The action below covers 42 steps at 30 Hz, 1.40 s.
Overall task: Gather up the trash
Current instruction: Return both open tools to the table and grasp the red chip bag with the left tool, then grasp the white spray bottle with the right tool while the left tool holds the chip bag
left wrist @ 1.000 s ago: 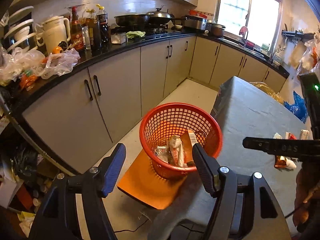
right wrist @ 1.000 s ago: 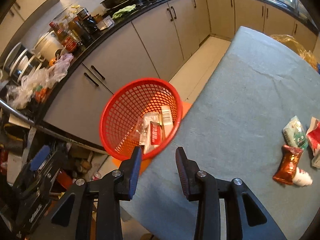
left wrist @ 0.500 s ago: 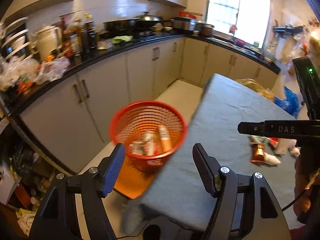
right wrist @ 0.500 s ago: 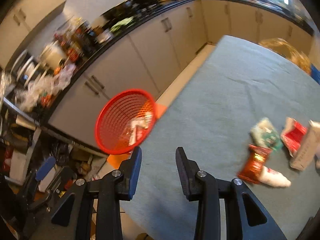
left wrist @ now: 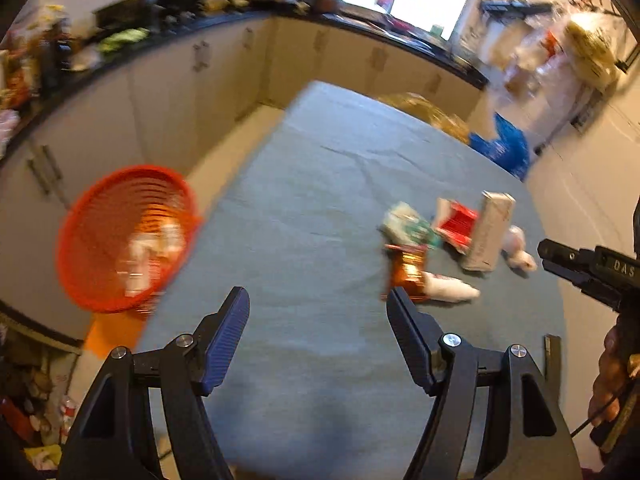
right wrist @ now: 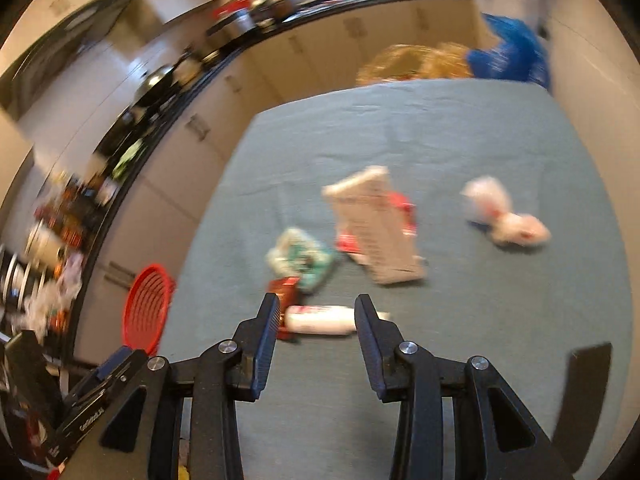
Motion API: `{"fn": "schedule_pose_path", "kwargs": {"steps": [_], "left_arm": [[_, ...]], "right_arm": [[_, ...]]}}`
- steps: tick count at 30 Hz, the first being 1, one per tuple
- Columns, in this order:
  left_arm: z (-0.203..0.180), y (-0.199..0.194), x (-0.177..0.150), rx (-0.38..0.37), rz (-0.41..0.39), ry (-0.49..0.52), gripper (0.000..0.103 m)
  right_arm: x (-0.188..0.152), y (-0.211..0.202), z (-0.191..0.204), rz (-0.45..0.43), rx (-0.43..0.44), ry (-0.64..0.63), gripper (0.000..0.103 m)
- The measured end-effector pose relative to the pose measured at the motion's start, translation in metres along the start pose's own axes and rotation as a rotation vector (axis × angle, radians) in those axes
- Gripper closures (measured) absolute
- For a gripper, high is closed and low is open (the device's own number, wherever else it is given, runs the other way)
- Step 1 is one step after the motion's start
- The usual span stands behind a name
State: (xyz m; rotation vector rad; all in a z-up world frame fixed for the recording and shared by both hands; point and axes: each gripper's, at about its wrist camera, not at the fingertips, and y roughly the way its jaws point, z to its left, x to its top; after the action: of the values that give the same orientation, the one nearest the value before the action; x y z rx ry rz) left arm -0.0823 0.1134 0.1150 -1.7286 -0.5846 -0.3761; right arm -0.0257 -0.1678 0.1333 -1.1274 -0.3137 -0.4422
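Right tool point(right wrist: 316, 316) tilted down over white tube point(right wrist: 320, 320), jaws apart (just widening, nothing gripped); left tool point(left wrist: 318, 316) apart, empty.

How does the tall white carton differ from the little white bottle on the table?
The white carton is boxy and the larger; the white bottle is rounded and smaller. The carton leans on a red wrapper; the bottle lies flat beside a brown packet. Both are white and still on the table.

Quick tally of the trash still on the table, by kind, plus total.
Snack/wrapper packets: 3 (green-white packet, red-brown packet, red wrapper)
Cartons: 1 (pale carton)
Small white bottles: 1 (white bottle)
Crumpled white wads: 2 ()
Total: 7
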Motion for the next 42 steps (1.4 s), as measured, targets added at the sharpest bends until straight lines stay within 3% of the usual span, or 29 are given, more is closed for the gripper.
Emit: {"fn": "schedule_pose_path", "kwargs": {"steps": [5, 14, 18, 21, 25, 32, 42], "left_arm": [[-0.047, 0.045, 0.004, -0.100, 0.092, 0.062, 0.033], [-0.083, 0.122, 0.021, -0.079, 0.195, 0.069, 0.034], [-0.081, 0.147, 0.027, -0.068, 0.236, 0.041, 0.056], [-0.077, 0.160, 0.024, -0.046, 0.271, 0.051, 0.064], [-0.075, 0.155, 0.019, -0.037, 0.256, 0.080, 0.072], [-0.043, 0.124, -0.005, 0.015, 0.230, 0.104, 0.072], [-0.021, 0.073, -0.020, 0.039, 0.133, 0.092, 0.072]], "right_arm": [[-0.003, -0.020, -0.039, -0.020, -0.028, 0.035, 0.061], [-0.016, -0.040, -0.079, -0.022, -0.059, 0.015, 0.061], [-0.019, -0.044, -0.091, -0.021, -0.070, 0.013, 0.061], [-0.019, -0.041, -0.093, -0.007, -0.058, 0.005, 0.060], [-0.014, -0.024, -0.079, 0.037, 0.001, -0.050, 0.059], [0.003, 0.041, -0.035, 0.176, 0.144, -0.216, 0.056], [0.005, 0.138, 0.007, 0.324, 0.174, -0.356, 0.055]]}}
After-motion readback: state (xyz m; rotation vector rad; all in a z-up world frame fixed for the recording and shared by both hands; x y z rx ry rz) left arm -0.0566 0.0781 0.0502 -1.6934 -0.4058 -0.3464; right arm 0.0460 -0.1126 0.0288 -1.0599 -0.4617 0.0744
